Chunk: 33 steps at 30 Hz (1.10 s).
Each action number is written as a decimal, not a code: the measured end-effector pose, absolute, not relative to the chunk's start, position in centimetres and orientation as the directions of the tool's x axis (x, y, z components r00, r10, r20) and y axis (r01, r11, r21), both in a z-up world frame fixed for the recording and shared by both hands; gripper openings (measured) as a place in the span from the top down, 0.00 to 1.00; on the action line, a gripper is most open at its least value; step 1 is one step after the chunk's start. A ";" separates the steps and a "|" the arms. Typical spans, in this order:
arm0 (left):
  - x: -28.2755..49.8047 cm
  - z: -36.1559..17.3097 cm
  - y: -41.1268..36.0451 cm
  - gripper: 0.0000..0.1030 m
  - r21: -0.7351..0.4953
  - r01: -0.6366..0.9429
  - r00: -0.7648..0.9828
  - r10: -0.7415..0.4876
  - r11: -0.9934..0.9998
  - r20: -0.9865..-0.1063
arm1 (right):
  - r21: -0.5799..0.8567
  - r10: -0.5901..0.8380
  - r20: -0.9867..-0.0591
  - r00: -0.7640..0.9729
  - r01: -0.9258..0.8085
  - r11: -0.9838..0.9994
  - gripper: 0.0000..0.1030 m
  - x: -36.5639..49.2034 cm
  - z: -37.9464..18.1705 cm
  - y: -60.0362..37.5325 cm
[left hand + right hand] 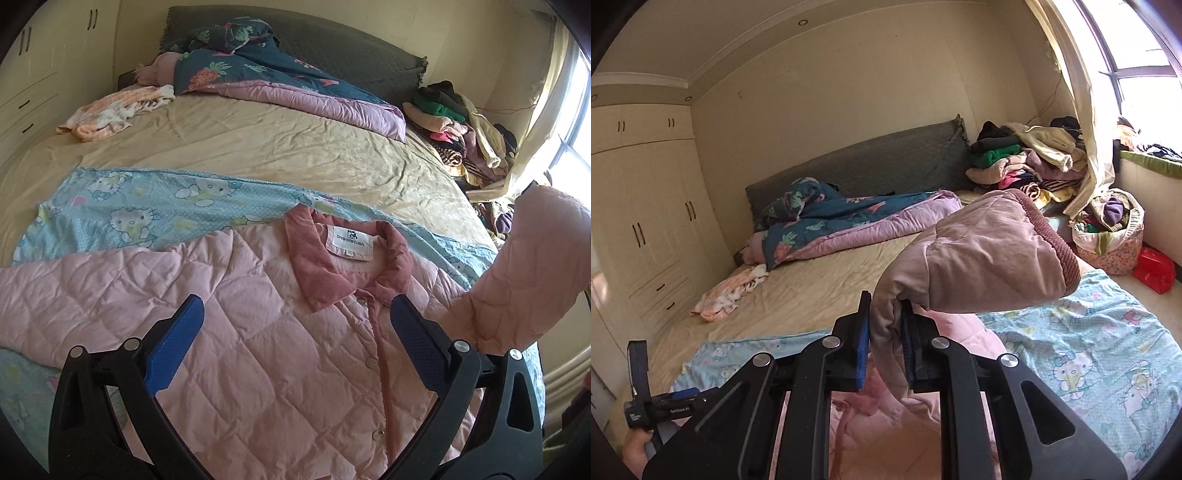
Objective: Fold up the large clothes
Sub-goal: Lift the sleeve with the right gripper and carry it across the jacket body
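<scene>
The pink quilted jacket [258, 332] lies front-up on the blue cartoon-print sheet [122, 214] at the bed's near edge. The right gripper [884, 343] pinches its sleeve [979, 254] aloft; the padded cuff could slip free mid-fold. The left gripper [295, 325] hovers spread over the chest. Bare mattress lies beyond the collar.

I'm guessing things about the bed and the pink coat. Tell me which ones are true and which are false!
1. The right gripper is pinching the pink jacket's sleeve. True.
2. The left gripper is squeezing the collar. False: its jaws stand open above the pink jacket, holding nothing.
3. The jacket lies on a blue cat-print sheet. True.
4. The pile of clothes sits by the wardrobe. False: it is at the window side.
5. The jacket's front is buttoned shut. True.
</scene>
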<state>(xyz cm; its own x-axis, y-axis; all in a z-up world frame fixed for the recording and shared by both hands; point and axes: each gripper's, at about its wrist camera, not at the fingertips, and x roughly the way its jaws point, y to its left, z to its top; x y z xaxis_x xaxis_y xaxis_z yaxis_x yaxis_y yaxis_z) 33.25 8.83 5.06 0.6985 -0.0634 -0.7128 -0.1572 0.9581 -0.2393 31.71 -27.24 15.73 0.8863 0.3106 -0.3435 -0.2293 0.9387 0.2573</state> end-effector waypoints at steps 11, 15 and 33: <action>32.2 3.4 12.2 0.08 -0.320 -0.193 0.694 -0.102 0.928 -0.713 | 0.247 0.391 -0.401 0.828 -0.313 0.917 0.86 32.6 11.5 -18.9; 31.8 2.8 12.9 0.08 -0.349 -0.200 0.693 -0.119 0.916 -0.711 | 0.246 0.416 -0.444 0.794 -0.339 0.908 0.86 32.8 8.8 -16.2; 30.5 1.1 16.6 0.08 -0.466 -0.256 0.697 -0.173 0.847 -0.696 | 0.104 0.460 -0.703 0.542 -0.562 0.821 0.79 31.0 -2.2 -3.7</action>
<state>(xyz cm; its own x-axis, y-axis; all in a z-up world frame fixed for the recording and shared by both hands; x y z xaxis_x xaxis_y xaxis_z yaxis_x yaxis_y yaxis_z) 30.52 16.57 1.08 0.6965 -0.1726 -0.6965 -0.2556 0.8473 -0.4656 31.05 -3.73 -2.15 0.5423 0.4603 -0.7029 -0.5618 0.8207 0.1040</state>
